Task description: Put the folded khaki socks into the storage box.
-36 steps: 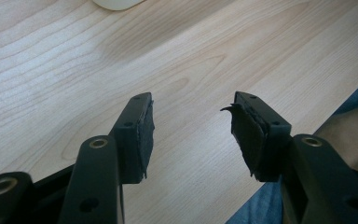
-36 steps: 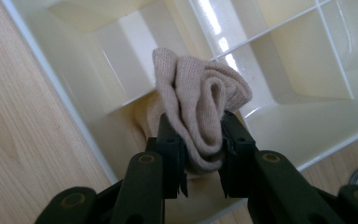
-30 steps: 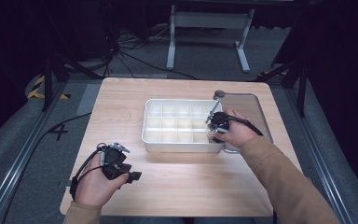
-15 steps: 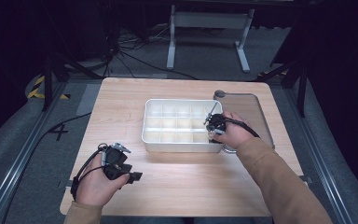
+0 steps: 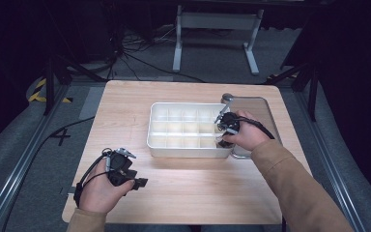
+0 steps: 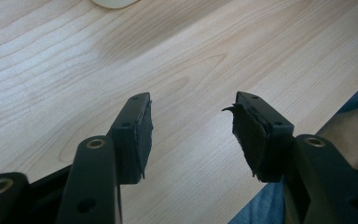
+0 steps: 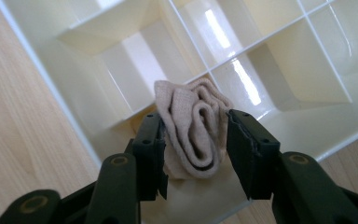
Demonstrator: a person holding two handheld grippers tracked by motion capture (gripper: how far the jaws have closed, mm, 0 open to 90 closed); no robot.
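Note:
A white tray (image 5: 183,151) divided into several compartments stands in the middle of the wooden table. A rolled beige cloth (image 7: 191,121) stands in one of its corner compartments, at the tray's right front in the high view. My right gripper (image 7: 193,126) reaches down into that compartment with the roll between its jaws. Those jaws have just been opening, and the pads (image 7: 242,140) now sit beside the cloth without squeezing it. In the high view the right gripper (image 5: 221,135) is at the tray's right end. My left gripper (image 5: 140,182) rests near the table's front left, open (image 6: 191,116) over bare wood.
A flat grey lid-like tray (image 5: 258,108) lies right of the white tray, with a small round metal piece (image 5: 227,96) at its far corner. The table's front edge and a blue trouser leg (image 6: 354,93) lie close to the left gripper. Cables trail off the table's left side.
The right hand has shifted slightly at the tray's right end, and its jaws stand wider around the cloth. The left hand has not moved.

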